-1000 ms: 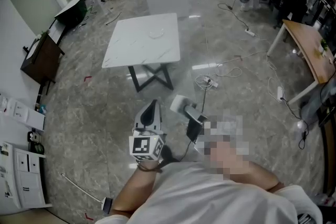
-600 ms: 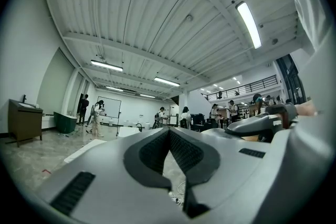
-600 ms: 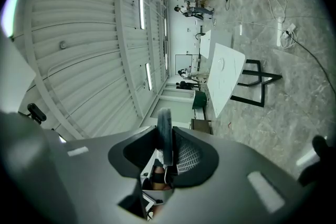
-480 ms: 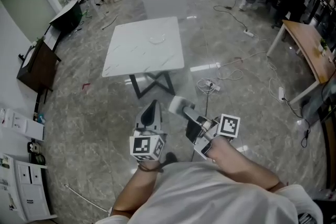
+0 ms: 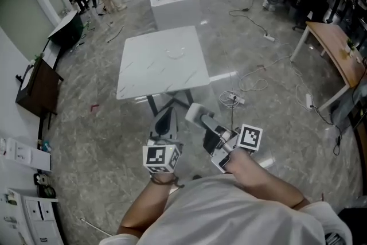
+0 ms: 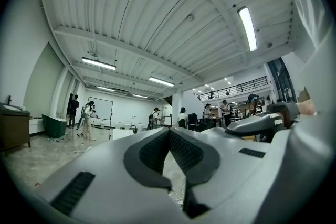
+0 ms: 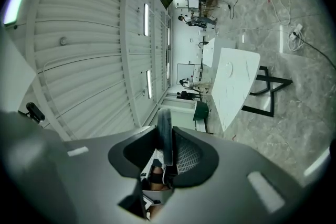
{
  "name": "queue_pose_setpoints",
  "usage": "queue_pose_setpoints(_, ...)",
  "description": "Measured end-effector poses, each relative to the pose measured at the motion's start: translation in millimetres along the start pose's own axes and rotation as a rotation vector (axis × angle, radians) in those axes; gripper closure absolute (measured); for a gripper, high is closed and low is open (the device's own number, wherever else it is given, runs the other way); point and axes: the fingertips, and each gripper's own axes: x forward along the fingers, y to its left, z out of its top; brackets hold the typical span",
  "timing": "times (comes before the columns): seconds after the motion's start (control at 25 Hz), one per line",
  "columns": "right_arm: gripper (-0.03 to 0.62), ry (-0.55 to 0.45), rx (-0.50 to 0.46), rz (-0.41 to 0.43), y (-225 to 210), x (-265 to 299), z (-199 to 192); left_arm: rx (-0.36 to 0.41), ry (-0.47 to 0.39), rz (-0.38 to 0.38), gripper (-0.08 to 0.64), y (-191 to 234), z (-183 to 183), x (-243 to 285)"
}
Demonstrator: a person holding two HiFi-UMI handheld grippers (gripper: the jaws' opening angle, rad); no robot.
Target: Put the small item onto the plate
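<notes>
The small item [image 5: 196, 114] is seen clamped in the right gripper [image 5: 204, 121], the left gripper [image 5: 165, 119] closed and empty, while the plate [image 5: 175, 53] lies on the worktop [image 5: 150, 74] well ahead, so the grip is best held firm until the item can be lowered flat.

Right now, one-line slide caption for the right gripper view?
Right gripper clamped on a thin grey item, white table ahead across the floor, view rolled sideways.

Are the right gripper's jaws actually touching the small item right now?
Touching. The right gripper view shows the right gripper with the thin grey small item clamped edge-on between its jaws.
</notes>
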Motion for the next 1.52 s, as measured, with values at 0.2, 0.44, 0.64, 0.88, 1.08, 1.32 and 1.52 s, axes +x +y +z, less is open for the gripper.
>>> queue_pose_setpoints(0.2, 0.499, -0.008, 0.001, -0.016, -10, 23, 5, 0.001, -0.004, -0.003, 0.554, 23, 0, 12)
queue_pose_setpoints(0.44, 0.499, 0.023, 0.016, -0.014, -28, 49, 16, -0.005, 0.009, 0.030, 0.554, 42, -12, 29)
queue_pose_setpoints(0.64, 0.500, 0.063, 0.047, -0.006, -50, 99, 43, 0.009, 0.027, 0.084, 0.554, 81, -19, 66)
queue_pose_setpoints(0.88, 0.499, 0.103, 0.065, 0.001, -85, 153, 112, 0.008, 0.049, 0.136, 0.554, 115, -41, 145)
queue_pose_setpoints(1.08, 0.499, 0.136, 0.066, 0.007, -103, 189, 194, 0.005, 0.059, 0.158, 0.554, 121, -53, 237)
queue_pose_setpoints(1.32, 0.499, 0.183, 0.052, 0.008, -116, 217, 269, -0.009, 0.049, 0.205, 0.554, 131, -57, 314)
queue_pose_setpoints(1.52, 0.499, 0.205, 0.041, 0.004, -127, 246, 310, -0.012, 0.059, 0.227, 0.554, 146, -63, 361)
